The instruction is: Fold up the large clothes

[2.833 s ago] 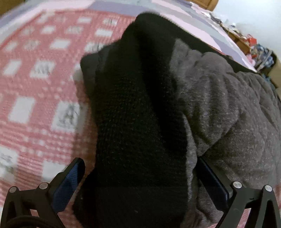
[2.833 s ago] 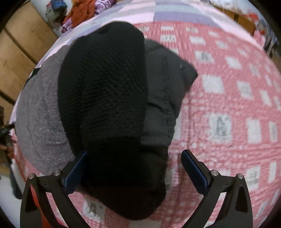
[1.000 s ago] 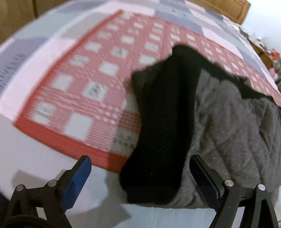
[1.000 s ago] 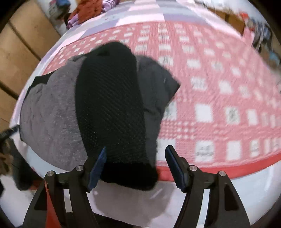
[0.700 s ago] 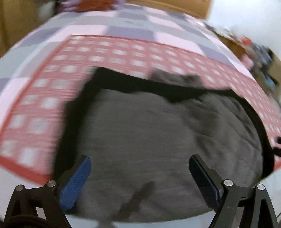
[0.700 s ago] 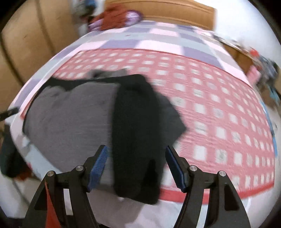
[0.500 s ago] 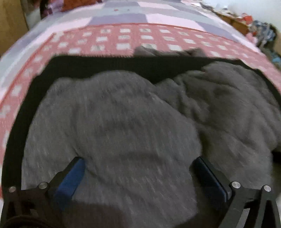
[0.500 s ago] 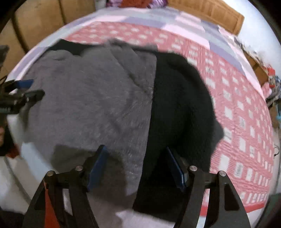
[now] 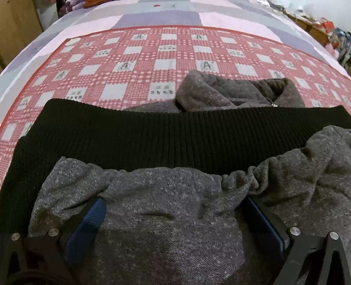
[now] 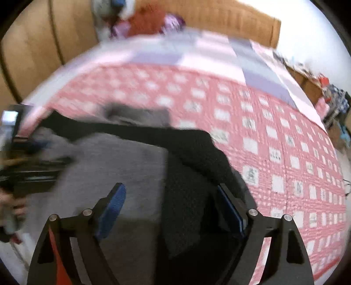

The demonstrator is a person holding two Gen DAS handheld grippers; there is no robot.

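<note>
Grey fleece fills the lower half of the left wrist view: the jacket (image 9: 175,230) lies on the bed (image 9: 153,19), over a red checked blanket (image 9: 140,63), with its black ribbed hem (image 9: 166,140) across the middle of the frame and its collar (image 9: 230,92) bunched above that. The left gripper (image 9: 175,219) is set low over the grey cloth with jaws at their widest, cloth between them but not pinched. In the right wrist view, the right gripper (image 10: 171,208) is seen above the black sleeve (image 10: 193,175) near the frame's centre, its jaws opening, nothing clamped. A new fold appears to be in preparation. Next, both jaws would need to be closed on the near edge so the body can be carried toward the collar.
</note>
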